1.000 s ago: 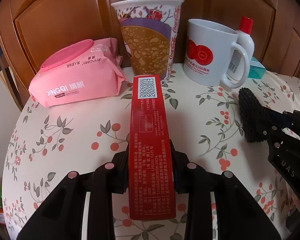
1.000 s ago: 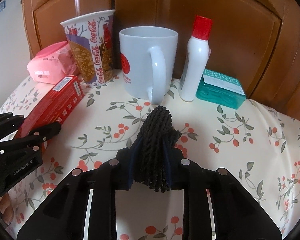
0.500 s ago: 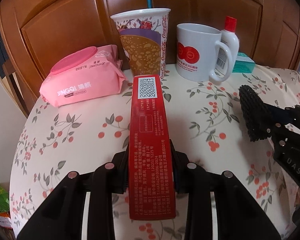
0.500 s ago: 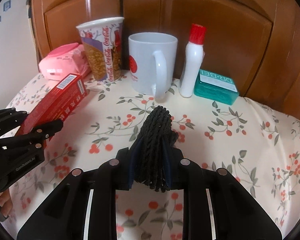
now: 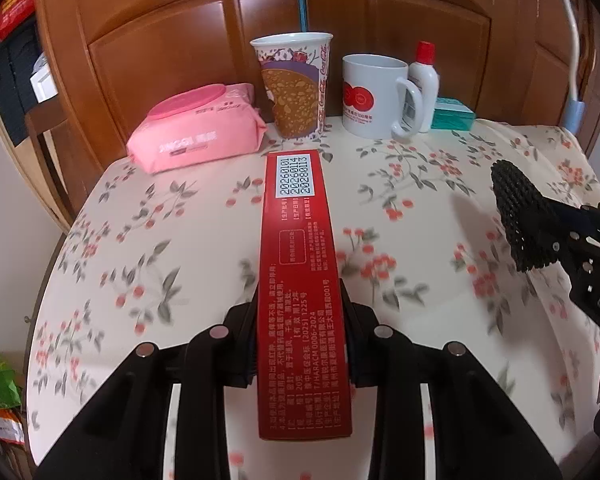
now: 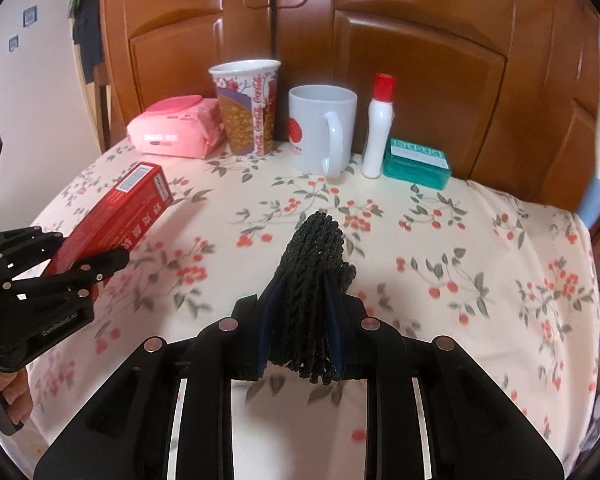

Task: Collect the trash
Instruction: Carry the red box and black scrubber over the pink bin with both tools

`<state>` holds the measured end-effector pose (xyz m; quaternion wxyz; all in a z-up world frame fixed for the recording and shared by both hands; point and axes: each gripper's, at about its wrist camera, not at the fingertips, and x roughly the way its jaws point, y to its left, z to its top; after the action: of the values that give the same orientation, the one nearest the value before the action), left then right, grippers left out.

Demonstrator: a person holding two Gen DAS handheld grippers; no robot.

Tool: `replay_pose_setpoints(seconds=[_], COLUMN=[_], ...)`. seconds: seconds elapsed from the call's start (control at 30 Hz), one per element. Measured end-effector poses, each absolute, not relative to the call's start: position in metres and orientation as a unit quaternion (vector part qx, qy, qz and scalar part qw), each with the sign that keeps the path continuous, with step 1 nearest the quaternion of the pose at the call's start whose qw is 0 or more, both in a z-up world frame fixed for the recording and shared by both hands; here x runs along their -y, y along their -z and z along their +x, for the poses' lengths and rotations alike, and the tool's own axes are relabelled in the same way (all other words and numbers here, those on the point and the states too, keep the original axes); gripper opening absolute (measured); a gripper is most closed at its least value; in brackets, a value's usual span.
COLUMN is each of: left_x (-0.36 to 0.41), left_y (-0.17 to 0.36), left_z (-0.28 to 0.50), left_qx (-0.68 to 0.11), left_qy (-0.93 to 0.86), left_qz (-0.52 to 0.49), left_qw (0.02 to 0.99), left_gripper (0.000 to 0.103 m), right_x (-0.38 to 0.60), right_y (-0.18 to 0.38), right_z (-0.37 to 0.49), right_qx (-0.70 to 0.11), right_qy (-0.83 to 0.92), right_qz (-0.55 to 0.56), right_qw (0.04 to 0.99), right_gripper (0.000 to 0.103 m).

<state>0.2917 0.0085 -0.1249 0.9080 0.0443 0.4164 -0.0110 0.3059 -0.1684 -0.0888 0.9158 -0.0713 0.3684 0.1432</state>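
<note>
Left gripper (image 5: pixel 300 312): jaws clamped on the long red box (image 5: pixel 300 280), pads pressing both long sides around its middle. In my left wrist view the box runs straight up the centre of the frame, white date label at its far end, held above the table (image 5: pixel 420 200) rather than resting on it. In the right wrist view the same box shows at left of frame, tilted, far end up toward the pink pack.

Right gripper (image 6: pixel 300 312): jaws together on a black knitted bundle (image 6: pixel 312 264), squeezed between the blue-edged pads. Its rounded end sticks out past the fingertips, frayed end hangs behind them. In the left wrist view the bundle appears at the right edge of frame, off the cloth.

Table has a cream cloth with red berry and leaf print. Along the upper part of both frames, in a row against the brown wooden doors (image 5: pixel 160 60), left to right:
- pink wipes pack (image 5: pixel 196 134)
- paper cup (image 5: pixel 296 88), just beside the pack
- white mug (image 5: pixel 374 96) with red logo, handle facing right
- white bottle (image 5: pixel 424 84) with red cap, just behind the handle
- teal box (image 5: pixel 452 114), beside the bottle

Lower left corner of the right wrist view: part of a hand (image 6: pixel 8 392) on the left gripper's handle.

Cloth print is blurred in the lower half of both frames.
</note>
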Motion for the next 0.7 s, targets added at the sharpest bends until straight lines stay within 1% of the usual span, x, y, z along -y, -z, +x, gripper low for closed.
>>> replay_pose_setpoints(seconds=[0.4, 0.7], left_x=[-0.012, -0.009], left_y=[0.107, 0.115], left_z=[0.194, 0.109], left_qx=[-0.401, -0.393], left_qy=[0.023, 0.048], left_qz=[0.04, 0.039], left_qw=[0.915, 0.917], left_gripper=[0.031, 0.031], right_x=[0.164, 0.16], right_y=[0.079, 0.09], right_z=[0.214, 0.116], right_qx=[-0.353, -0.338], right_qy=[-0.161, -0.192], right_qz=[-0.07, -0.067], right_qw=[0.919, 0.919], right_gripper=[0.022, 0.022])
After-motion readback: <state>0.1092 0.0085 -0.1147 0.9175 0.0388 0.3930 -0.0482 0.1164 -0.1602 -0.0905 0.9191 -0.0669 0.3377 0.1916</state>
